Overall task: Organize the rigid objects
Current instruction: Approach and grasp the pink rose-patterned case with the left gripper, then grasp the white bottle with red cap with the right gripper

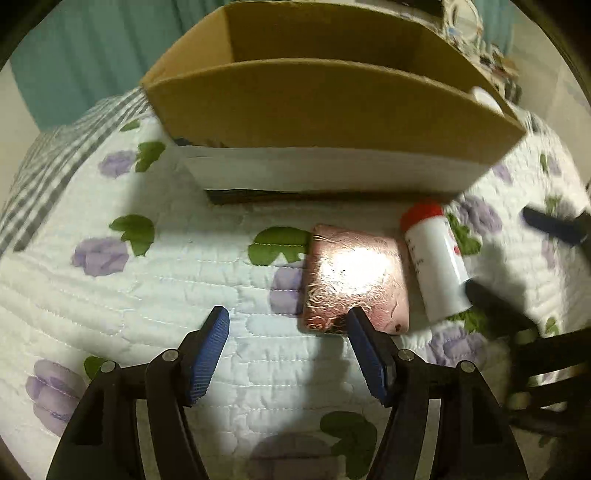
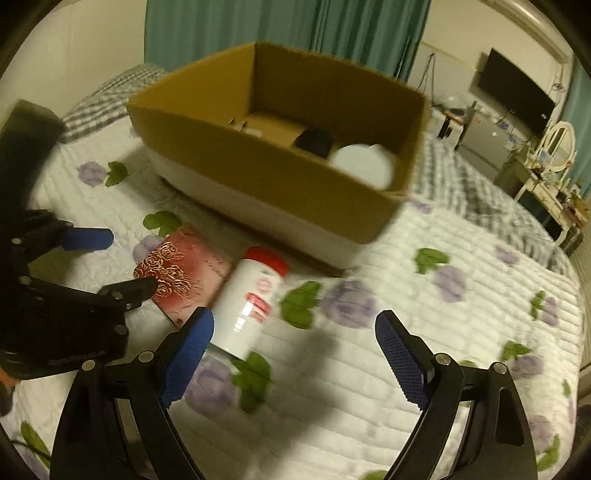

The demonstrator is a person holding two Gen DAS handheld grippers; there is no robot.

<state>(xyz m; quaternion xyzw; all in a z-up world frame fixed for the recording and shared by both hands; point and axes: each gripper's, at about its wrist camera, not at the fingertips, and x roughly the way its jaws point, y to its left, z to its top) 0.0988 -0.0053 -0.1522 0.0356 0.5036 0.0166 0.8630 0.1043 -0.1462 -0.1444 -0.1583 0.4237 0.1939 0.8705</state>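
Observation:
A pink tin with rose pattern (image 1: 354,280) (image 2: 184,271) lies flat on the quilt in front of a cardboard box (image 1: 295,110) (image 2: 258,173). A white bottle with a red cap (image 1: 436,258) (image 2: 251,302) lies beside the tin, on its right. My left gripper (image 1: 288,325) (image 2: 122,258) is open and empty just before the tin; its right fingertip overlaps the tin's near edge. My right gripper (image 2: 295,332) is open and empty, to the right of the bottle's base; in the left wrist view it is a blur (image 1: 517,266).
The box holds a white round container (image 2: 364,164) (image 1: 487,98), a black object (image 2: 314,142) and a small cardboard piece (image 2: 269,125). The flowered quilt (image 1: 147,295) covers the bed. Teal curtain (image 2: 288,29), a TV (image 2: 517,92) and a dresser (image 2: 546,162) stand behind.

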